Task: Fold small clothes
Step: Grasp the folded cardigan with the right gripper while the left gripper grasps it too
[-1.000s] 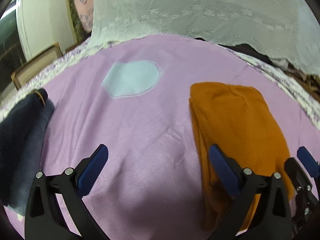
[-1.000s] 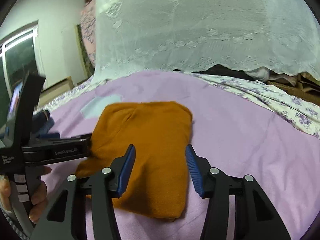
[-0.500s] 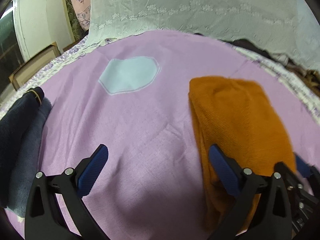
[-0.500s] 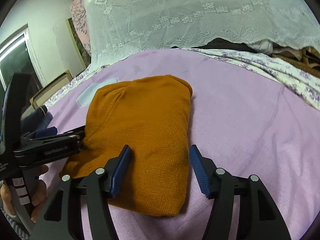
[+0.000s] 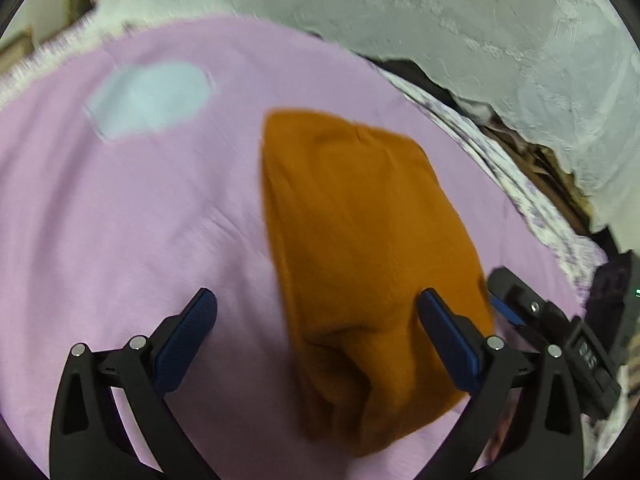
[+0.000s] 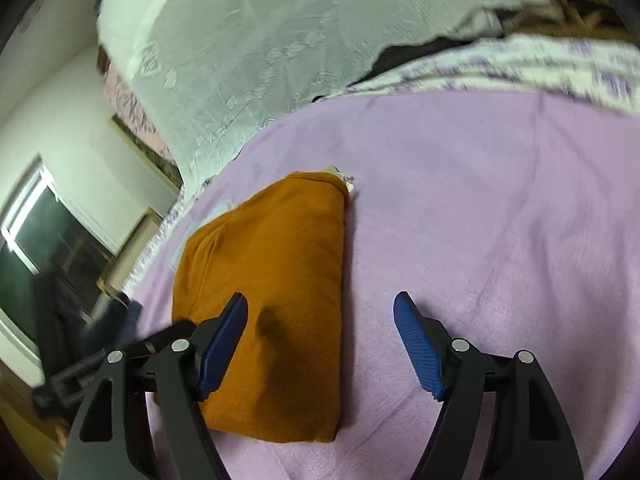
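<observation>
A folded orange knit garment [image 5: 360, 248] lies flat on the lilac bedspread [image 5: 120, 220]. My left gripper [image 5: 316, 336] is open, its jaws straddling the garment's near left edge without pressing it. In the right wrist view the same orange garment [image 6: 276, 280] lies to the left of centre. My right gripper [image 6: 320, 344] is open and its jaws are opening wider, spanning the garment's right edge; the left pad hovers over the cloth without pinching it. The right gripper's body [image 5: 560, 340] shows beside the garment in the left wrist view.
A pale blue patch [image 5: 148, 96] lies on the bedspread beyond the garment. A white lace cover [image 6: 260, 48] drapes over a heap at the back. A dark folded garment [image 6: 120, 316] sits near the bed's left edge, with a window [image 6: 48, 232] beyond it.
My right gripper's jaws have spread much wider and it has rolled and shifted right, to the garment's right edge. My left gripper has tilted down over the garment's near left side.
</observation>
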A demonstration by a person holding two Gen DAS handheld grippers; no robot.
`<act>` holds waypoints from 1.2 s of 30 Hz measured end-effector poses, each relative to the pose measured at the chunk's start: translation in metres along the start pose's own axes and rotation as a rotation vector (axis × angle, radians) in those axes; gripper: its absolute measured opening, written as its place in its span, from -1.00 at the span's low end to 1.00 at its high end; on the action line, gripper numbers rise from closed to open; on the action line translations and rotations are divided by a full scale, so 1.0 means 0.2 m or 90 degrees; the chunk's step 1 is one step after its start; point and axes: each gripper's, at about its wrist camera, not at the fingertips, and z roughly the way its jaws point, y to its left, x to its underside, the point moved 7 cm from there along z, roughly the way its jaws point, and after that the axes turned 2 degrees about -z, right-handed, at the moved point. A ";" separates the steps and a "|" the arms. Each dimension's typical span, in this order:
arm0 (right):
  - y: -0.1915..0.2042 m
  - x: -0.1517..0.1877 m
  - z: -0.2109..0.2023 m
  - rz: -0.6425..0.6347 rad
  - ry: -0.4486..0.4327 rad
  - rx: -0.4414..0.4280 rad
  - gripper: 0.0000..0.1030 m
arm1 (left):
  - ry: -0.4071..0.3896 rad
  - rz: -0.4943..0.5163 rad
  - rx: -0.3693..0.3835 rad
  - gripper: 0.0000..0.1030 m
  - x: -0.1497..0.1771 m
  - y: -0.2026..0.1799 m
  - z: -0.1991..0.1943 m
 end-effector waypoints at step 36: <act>0.11 -0.15 0.33 -0.048 0.050 -0.092 -0.14 | -0.002 0.047 0.055 0.40 -0.05 -0.11 0.13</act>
